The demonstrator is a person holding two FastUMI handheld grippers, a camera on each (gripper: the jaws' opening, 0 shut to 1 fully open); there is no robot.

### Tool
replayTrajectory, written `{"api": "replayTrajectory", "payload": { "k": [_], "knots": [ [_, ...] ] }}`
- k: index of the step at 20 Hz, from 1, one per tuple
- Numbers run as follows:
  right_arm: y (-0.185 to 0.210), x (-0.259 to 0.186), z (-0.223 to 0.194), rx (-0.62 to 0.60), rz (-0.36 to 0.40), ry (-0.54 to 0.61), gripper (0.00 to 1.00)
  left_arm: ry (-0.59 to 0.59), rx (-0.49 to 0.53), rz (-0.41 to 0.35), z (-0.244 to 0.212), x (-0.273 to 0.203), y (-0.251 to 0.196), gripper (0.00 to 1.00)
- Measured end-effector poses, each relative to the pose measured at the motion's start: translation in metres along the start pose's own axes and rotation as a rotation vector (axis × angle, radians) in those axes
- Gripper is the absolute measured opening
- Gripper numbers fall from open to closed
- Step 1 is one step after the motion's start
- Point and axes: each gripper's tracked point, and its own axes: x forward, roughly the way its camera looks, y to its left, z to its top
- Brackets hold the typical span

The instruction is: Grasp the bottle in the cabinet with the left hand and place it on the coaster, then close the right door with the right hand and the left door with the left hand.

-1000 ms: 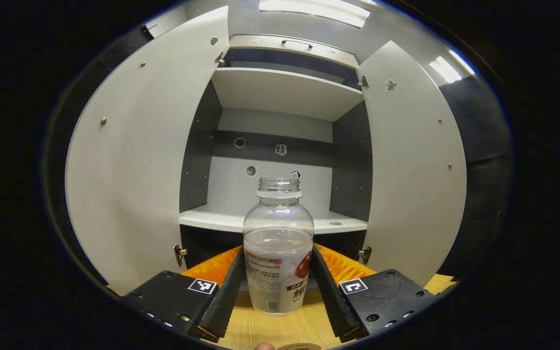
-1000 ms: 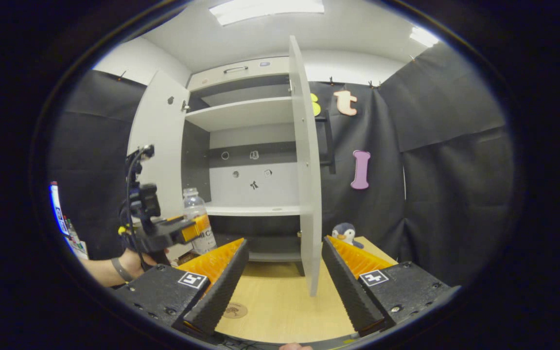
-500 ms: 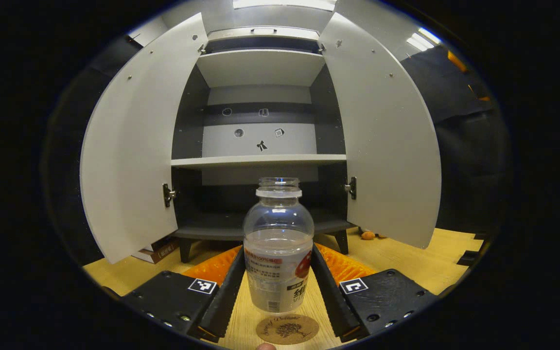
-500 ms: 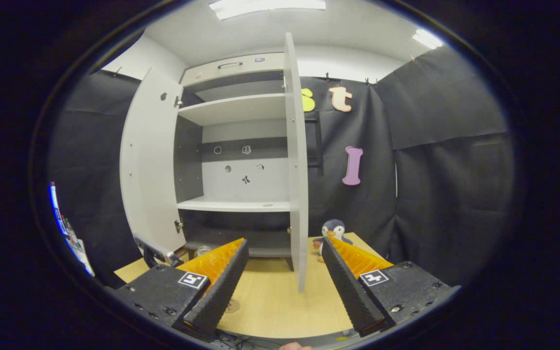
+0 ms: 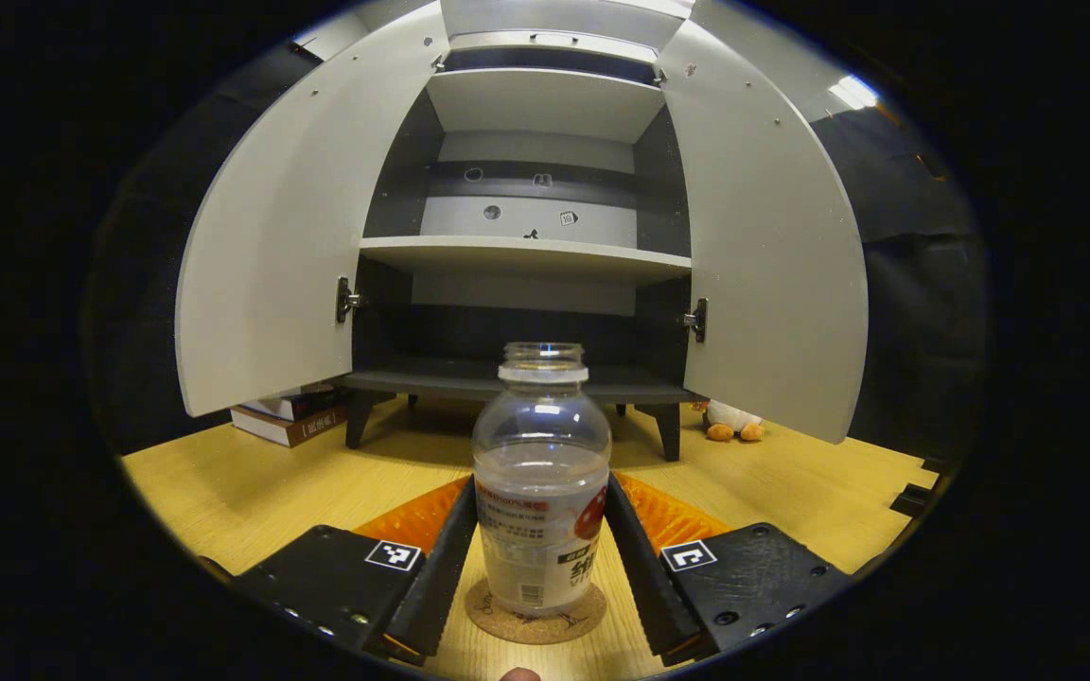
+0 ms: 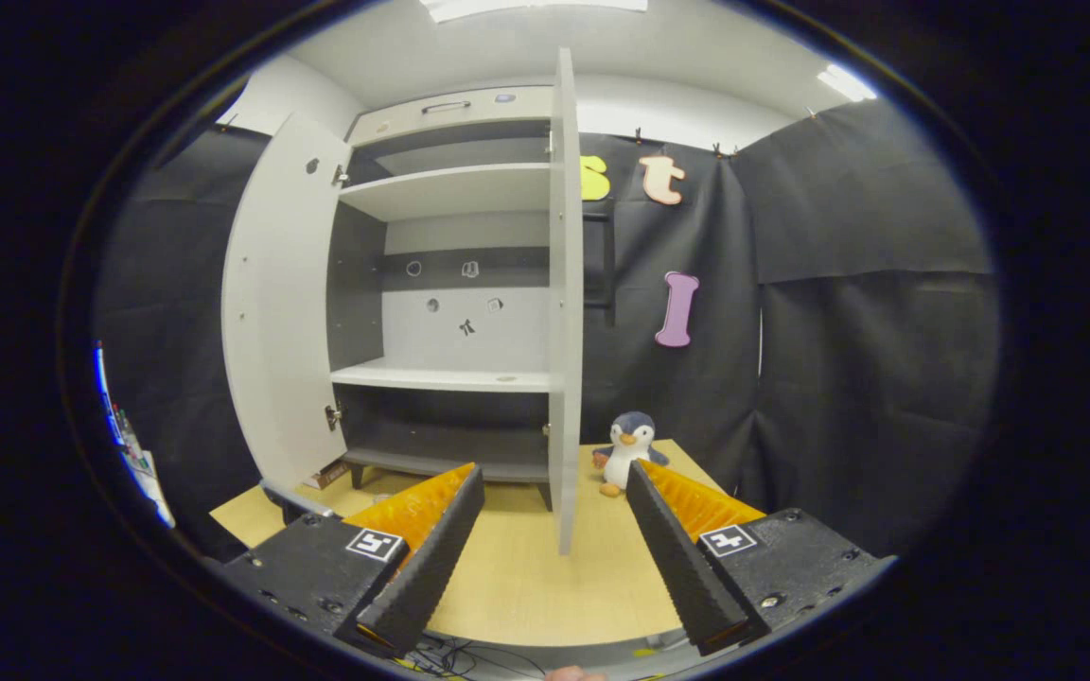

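Note:
In the left gripper view a clear, capless bottle (image 5: 542, 482) with a white label stands upright on a round cork coaster (image 5: 536, 622) on the wooden table. My left gripper (image 5: 541, 558) is shut on the bottle, one finger pressing each side. Behind it the cabinet (image 5: 526, 218) stands with its left door (image 5: 280, 227) and right door (image 5: 763, 246) swung wide. In the right gripper view my right gripper (image 6: 554, 549) is open with nothing between its fingers. The right door (image 6: 564, 303) shows edge-on just ahead of it, apart from the fingers. The left door (image 6: 271, 303) hangs open farther left.
A stack of books (image 5: 290, 416) lies on the table under the left door. A toy penguin (image 6: 627, 449) stands by the cabinet's right foot, beside the black cloth wall. Bare wooden table (image 6: 526, 577) lies in front of the cabinet.
My left gripper has come down with the bottle, and the bottle now rests on the coaster. The right gripper view has drawn back a little and shows more table.

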Motion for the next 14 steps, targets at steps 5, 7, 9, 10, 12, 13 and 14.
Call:
{"api": "replayTrajectory", "payload": {
  "k": [5, 7, 9, 10, 12, 13, 14],
  "knots": [
    [-0.004, 0.003, 0.003, -0.022, -0.002, -0.010, 0.95, -0.012, 0.012, 0.013, -0.002, -0.001, 0.000, 0.82],
    [-0.002, 0.004, 0.001, -0.014, 0.009, -0.004, 0.99, 0.003, 0.009, 0.003, -0.006, -0.002, -0.002, 0.79],
    [0.000, 0.005, 0.001, -0.007, 0.019, -0.004, 0.99, 0.015, -0.011, -0.007, -0.007, -0.004, -0.001, 0.80],
    [-0.001, 0.006, -0.001, -0.008, 0.020, -0.005, 0.99, 0.021, -0.017, -0.008, -0.007, -0.007, -0.002, 0.79],
    [0.001, 0.007, -0.003, -0.007, 0.029, -0.003, 0.99, 0.037, -0.014, -0.013, -0.005, -0.012, 0.002, 0.93],
    [0.002, 0.007, -0.005, -0.002, 0.034, -0.002, 0.99, 0.031, -0.014, -0.010, 0.000, -0.016, 0.004, 0.98],
    [0.004, 0.008, -0.006, 0.004, 0.038, -0.002, 0.95, 0.019, -0.010, -0.002, 0.008, -0.019, 0.007, 0.97]
  ]
}}
